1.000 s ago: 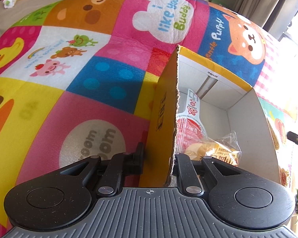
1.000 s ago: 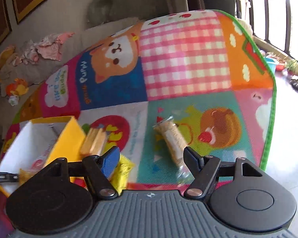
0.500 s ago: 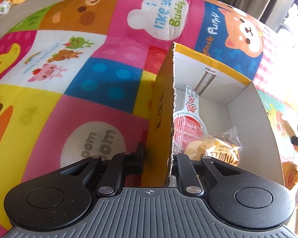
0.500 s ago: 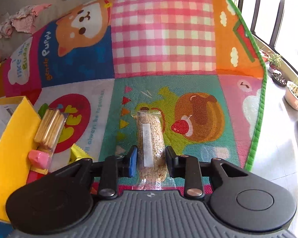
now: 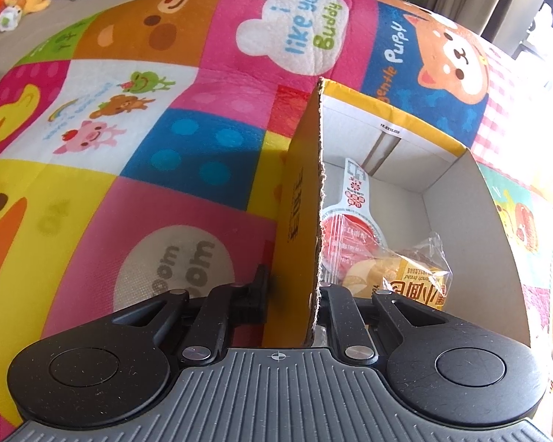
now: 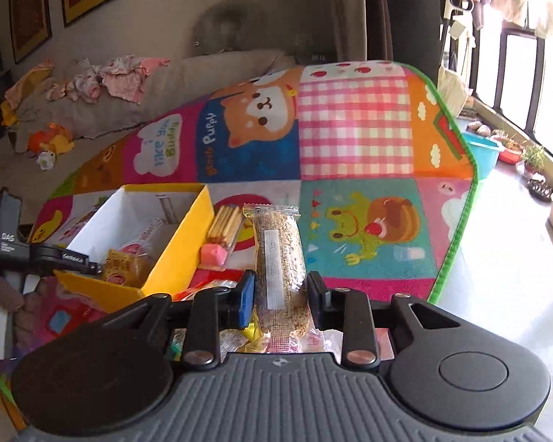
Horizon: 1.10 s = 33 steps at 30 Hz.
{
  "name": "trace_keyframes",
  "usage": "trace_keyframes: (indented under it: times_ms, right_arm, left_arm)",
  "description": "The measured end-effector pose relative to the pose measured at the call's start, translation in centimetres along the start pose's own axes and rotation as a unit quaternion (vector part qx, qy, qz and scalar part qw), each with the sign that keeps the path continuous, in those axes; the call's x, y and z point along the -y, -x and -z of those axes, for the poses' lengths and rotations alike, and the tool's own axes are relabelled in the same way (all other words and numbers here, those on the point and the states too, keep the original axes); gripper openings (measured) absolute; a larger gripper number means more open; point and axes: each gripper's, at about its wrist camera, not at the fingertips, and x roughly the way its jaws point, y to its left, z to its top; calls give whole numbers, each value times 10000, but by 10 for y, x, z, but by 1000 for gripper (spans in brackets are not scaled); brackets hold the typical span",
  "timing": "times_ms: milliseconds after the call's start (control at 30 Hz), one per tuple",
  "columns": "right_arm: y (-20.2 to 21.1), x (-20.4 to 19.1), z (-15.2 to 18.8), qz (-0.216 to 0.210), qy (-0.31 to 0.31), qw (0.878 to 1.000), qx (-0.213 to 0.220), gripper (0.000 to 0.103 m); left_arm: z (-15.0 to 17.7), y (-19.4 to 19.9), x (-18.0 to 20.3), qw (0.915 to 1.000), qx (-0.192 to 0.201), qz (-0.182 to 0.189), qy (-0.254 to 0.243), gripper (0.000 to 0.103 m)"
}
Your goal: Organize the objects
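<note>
A yellow cardboard box [image 5: 302,199] with a white inside stands on a colourful play mat. My left gripper [image 5: 295,294] is shut on the box's near wall. Inside lie a red-lidded cup snack [image 5: 348,228] and a bread packet [image 5: 413,276]. The box also shows in the right wrist view [image 6: 180,243]. My right gripper [image 6: 281,294] is shut on a clear packet of brown grain snack [image 6: 280,254], held above the mat just right of the box. A biscuit-stick packet [image 6: 225,224] leans by the box's outer wall.
More snack packets [image 6: 217,287] lie under my right gripper. The mat's green edge [image 6: 457,228] runs on the right, with bare floor, a blue basin [image 6: 483,151] and plant pots beyond. A sofa with clothes and soft toys [image 6: 51,140] is behind.
My right gripper closed on the grain packet and lifted it off the mat, moving toward the box. My left gripper kept hold of the box wall.
</note>
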Motion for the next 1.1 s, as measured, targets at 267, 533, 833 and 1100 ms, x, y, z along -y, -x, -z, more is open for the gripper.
trace_keyframes:
  times_ms: [267, 533, 833, 1100]
  right_arm:
    - [-9, -72, 88, -1008, 733, 9860, -1111, 29]
    - [12, -36, 66, -350, 286, 9987, -220, 66]
    - [-27, 52, 69, 350, -1767, 9824, -502, 75]
    - [-83, 28, 50, -137, -1737, 9842, -311, 77]
  left_arm:
    - [0, 0, 2, 10000, -11, -38, -48, 14]
    - [1, 0, 0, 10000, 28, -16, -11, 15]
    - [2, 1, -2, 10000, 60, 46, 27, 15]
    - [2, 0, -3, 10000, 34, 67, 50, 15]
